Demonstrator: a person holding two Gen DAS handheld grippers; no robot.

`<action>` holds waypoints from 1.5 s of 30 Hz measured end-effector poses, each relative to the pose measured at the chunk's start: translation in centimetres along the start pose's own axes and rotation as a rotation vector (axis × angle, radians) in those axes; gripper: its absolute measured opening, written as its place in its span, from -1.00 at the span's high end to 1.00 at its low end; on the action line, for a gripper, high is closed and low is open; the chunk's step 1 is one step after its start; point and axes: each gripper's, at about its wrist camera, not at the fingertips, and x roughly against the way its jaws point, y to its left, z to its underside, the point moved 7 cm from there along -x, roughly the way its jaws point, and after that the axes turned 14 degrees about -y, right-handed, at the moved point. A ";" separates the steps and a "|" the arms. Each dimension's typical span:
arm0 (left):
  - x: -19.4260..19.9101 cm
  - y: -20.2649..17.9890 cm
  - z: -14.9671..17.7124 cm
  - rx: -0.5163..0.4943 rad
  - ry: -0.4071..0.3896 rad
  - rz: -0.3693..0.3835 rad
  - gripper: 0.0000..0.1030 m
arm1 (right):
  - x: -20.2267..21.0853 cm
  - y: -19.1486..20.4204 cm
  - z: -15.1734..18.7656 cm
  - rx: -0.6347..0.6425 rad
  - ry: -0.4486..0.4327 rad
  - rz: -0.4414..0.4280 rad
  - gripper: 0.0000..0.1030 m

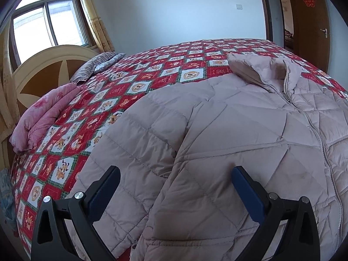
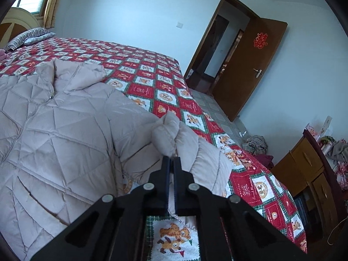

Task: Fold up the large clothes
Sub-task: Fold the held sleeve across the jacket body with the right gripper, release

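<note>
Black jaws of the right gripper point(image 2: 171, 158) were pinched closed on a bunched fold of the jacket sleeve point(image 2: 174, 134), near the bed's right edge — the fabric puckered up just ahead of the tips. Left gripper point(image 1: 175, 170) hovered with jaws spread wide, nothing between the blue pads point(image 1: 246, 192), above the jacket's other sleeve near the bed's near edge; contact with the fabric could not be told. Pale pink quilted jacket point(image 1: 239, 130) lay front up and zipped on the red patchwork bedspread point(image 1: 121, 91), collar point(image 1: 263, 69) toward the far edge, hem toward the near edge. Striped pillow point(image 1: 95, 66) and a folded pink quilt point(image 1: 43, 117) sat at the headboard end, beside the cream headboard point(image 1: 43, 69). Beyond the bed's far right corner a brown door point(image 2: 250, 65) stood open with a red paper cutout point(image 2: 260, 40) on it — a wooden cabinet point(image 2: 304, 169) off the bed's right side.
</note>
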 end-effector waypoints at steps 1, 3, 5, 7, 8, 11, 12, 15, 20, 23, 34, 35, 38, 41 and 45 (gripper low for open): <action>0.0 0.1 -0.1 0.002 0.000 -0.002 -0.98 | 0.5 0.2 -0.8 -0.002 -0.022 -0.003 0.95; -0.1 0.2 -0.3 0.004 -0.004 -0.003 -0.98 | 1.5 0.6 -2.5 -0.005 -0.063 -0.017 0.95; 0.0 0.3 -0.6 0.007 -0.011 -0.005 -0.98 | 2.6 1.5 -4.7 0.003 -0.112 -0.032 0.95; 0.1 0.5 -1.0 0.010 -0.017 -0.005 -0.98 | 3.7 3.0 -6.9 0.025 -0.148 -0.058 0.95; 0.2 0.6 -1.1 0.013 -0.020 -0.006 -0.98 | 3.7 3.9 -7.5 0.048 -0.141 -0.077 0.95; 0.5 1.0 -1.4 0.028 -0.027 -0.001 -0.98 | 3.2 5.9 -7.7 0.093 -0.102 -0.115 0.90; 0.7 1.2 -1.5 0.032 -0.031 -0.001 -0.98 | 2.6 6.4 -6.9 0.123 -0.074 -0.112 0.75; 0.8 1.8 -1.5 0.046 -0.036 0.003 -0.98 | 1.7 6.6 -4.4 0.137 -0.049 -0.116 -1.00; 0.2 1.8 -1.1 0.044 -0.024 0.002 -0.98 | -1.0 4.4 0.4 0.180 0.046 -0.023 -0.82; 0.1 1.4 -1.0 0.040 -0.017 0.006 -0.98 | -3.2 3.6 2.5 0.206 0.083 0.023 -0.82; 0.4 1.1 -1.3 0.021 -0.029 0.008 -0.98 | -5.3 -1.1 1.9 0.067 0.107 0.089 0.82; 0.5 1.2 -1.4 0.027 -0.030 0.007 -0.98 | -4.4 -1.1 0.9 0.058 0.082 0.081 0.83; 0.6 1.8 -1.4 0.042 -0.030 0.001 -0.98 | -1.4 -0.2 -2.7 0.052 -0.014 0.053 0.84; 0.8 2.2 -1.3 0.049 -0.028 0.002 -0.98 | 1.0 1.6 -6.0 0.056 -0.102 0.017 0.84; 1.2 2.8 -1.3 0.055 -0.039 -0.002 -0.98 | 3.3 5.1 -9.5 0.071 -0.195 -0.052 0.84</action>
